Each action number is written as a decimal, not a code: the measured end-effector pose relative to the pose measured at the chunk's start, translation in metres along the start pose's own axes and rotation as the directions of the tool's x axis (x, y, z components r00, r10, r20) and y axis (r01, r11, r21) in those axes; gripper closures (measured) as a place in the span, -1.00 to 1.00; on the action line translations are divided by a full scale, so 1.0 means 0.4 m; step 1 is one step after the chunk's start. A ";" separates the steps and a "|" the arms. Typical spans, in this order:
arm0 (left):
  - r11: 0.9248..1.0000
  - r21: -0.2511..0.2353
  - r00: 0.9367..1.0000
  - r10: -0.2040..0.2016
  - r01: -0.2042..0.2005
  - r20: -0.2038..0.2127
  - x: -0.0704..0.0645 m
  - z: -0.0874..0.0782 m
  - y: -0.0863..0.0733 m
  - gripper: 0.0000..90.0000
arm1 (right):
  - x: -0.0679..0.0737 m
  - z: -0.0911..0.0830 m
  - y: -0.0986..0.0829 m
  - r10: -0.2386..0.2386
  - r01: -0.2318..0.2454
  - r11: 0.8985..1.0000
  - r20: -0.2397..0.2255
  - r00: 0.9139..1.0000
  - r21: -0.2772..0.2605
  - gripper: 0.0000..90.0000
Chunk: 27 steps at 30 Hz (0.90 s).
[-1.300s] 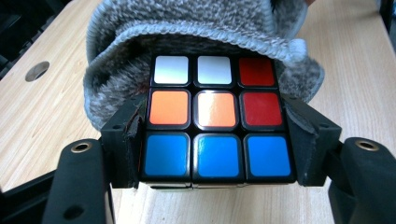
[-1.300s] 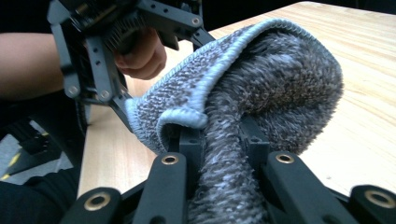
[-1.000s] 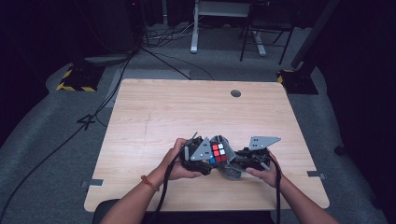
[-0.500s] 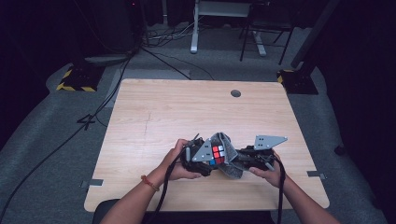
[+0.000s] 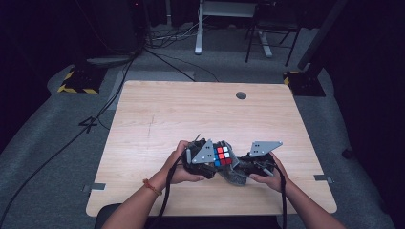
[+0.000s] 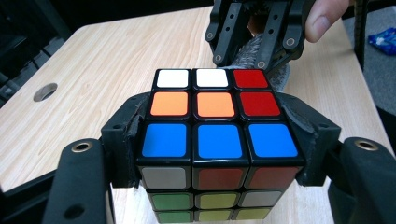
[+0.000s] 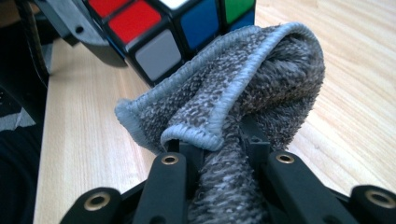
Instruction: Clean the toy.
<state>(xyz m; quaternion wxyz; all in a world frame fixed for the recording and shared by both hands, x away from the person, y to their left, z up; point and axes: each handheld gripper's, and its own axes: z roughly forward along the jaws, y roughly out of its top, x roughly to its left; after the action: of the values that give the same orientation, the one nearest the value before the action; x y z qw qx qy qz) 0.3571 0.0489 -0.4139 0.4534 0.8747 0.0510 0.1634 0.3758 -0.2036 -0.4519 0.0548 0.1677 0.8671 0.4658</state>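
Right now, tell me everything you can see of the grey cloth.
The grey cloth is looped terry with a paler stitched hem, bunched and folded over. The right gripper is shut on its lower part. Its folded top is pressed against the puzzle cube, which the left gripper clamps above the table.
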 end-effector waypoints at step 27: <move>0.977 0.153 0.983 -0.127 0.147 -0.134 0.058 -0.115 -0.169 -0.26 | -0.071 -0.125 -0.076 0.014 -0.047 0.987 0.214 0.977 0.152 0.64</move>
<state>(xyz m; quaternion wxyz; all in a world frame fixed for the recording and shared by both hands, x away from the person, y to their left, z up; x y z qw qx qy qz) 0.3676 0.1297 -0.4386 0.3871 0.8912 0.1523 0.1807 0.3827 -0.2685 -0.4507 0.1267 0.2335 0.8874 0.3767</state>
